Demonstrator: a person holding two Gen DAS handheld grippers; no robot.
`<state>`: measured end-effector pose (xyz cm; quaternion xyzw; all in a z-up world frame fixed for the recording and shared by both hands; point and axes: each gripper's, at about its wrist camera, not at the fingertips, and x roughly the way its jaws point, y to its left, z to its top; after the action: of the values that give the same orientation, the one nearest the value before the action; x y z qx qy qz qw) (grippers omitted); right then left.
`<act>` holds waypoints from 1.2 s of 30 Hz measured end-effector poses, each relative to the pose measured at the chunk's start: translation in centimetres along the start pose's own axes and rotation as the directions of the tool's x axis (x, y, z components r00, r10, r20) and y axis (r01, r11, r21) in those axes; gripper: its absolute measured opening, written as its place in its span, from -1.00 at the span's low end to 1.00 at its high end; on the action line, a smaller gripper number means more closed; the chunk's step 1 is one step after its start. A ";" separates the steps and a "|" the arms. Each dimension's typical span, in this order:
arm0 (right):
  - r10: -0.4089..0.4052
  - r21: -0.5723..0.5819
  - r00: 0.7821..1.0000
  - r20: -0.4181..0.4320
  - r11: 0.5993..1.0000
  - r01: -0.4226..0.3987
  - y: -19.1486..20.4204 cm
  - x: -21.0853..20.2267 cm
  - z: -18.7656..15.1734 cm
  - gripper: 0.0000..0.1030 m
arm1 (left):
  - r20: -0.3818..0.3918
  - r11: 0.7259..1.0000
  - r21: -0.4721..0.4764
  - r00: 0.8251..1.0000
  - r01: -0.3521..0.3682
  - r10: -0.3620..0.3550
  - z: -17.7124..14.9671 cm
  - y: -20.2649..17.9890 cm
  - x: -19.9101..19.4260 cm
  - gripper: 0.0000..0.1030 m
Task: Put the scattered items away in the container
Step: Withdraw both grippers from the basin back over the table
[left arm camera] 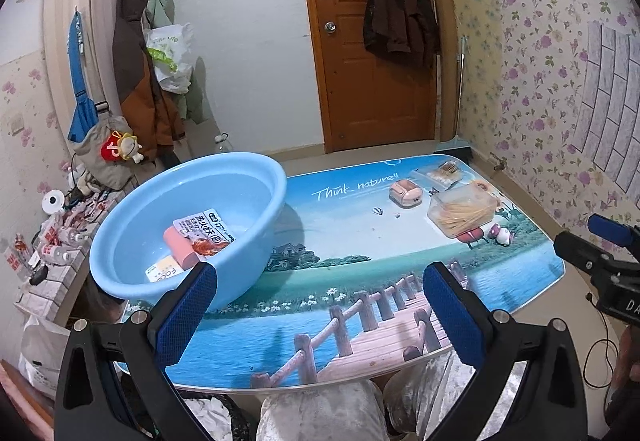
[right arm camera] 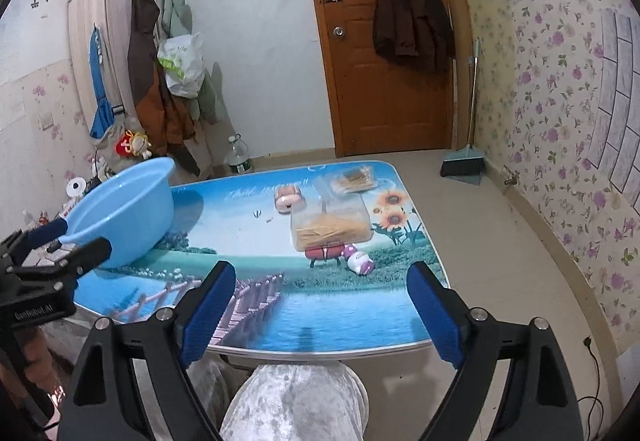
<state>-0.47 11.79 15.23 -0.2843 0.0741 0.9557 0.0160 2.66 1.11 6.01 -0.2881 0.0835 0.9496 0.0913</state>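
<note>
Light-blue basin (left arm camera: 188, 225): sitting at the left edge of the worktop (left arm camera: 352, 241), its near side overhanging the rim. It is holding a pink block (left arm camera: 182, 247) (long axis running from the far left toward the near right), a printed snack packet (left arm camera: 206, 235) and a yellow-white packet (left arm camera: 164, 269).

Scattered items, lying at the far right of the worktop: pink case (left arm camera: 405, 192); clear bag of yellow strips (left arm camera: 460, 211), long axis running across the worktop; a second clear bag (left arm camera: 440, 171) beyond it; small white-and-pink bottle (right arm camera: 360, 262), lying on its side.

Left tongs (left arm camera: 320, 311): standing wide apart, gripping nothing. Right tongs (right arm camera: 322, 315): likewise apart and empty.
</note>
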 end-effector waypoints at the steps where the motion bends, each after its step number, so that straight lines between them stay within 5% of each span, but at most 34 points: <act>1: 0.001 0.000 1.000 0.000 1.000 -0.001 0.0 0.1 -0.1 0.73 | -0.005 1.000 0.001 1.000 -0.002 0.002 0.1 0.0 0.1 1.00; 36: -0.043 0.017 0.997 -0.060 0.999 0.044 -2.8 4.8 -1.6 0.68 | -0.106 0.999 0.046 0.994 0.013 -0.008 -0.6 -2.3 5.0 1.00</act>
<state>-3.40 14.24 10.90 -0.3139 0.0773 0.9456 0.0374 -0.55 3.79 2.46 -0.3361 0.1090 0.9303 0.0986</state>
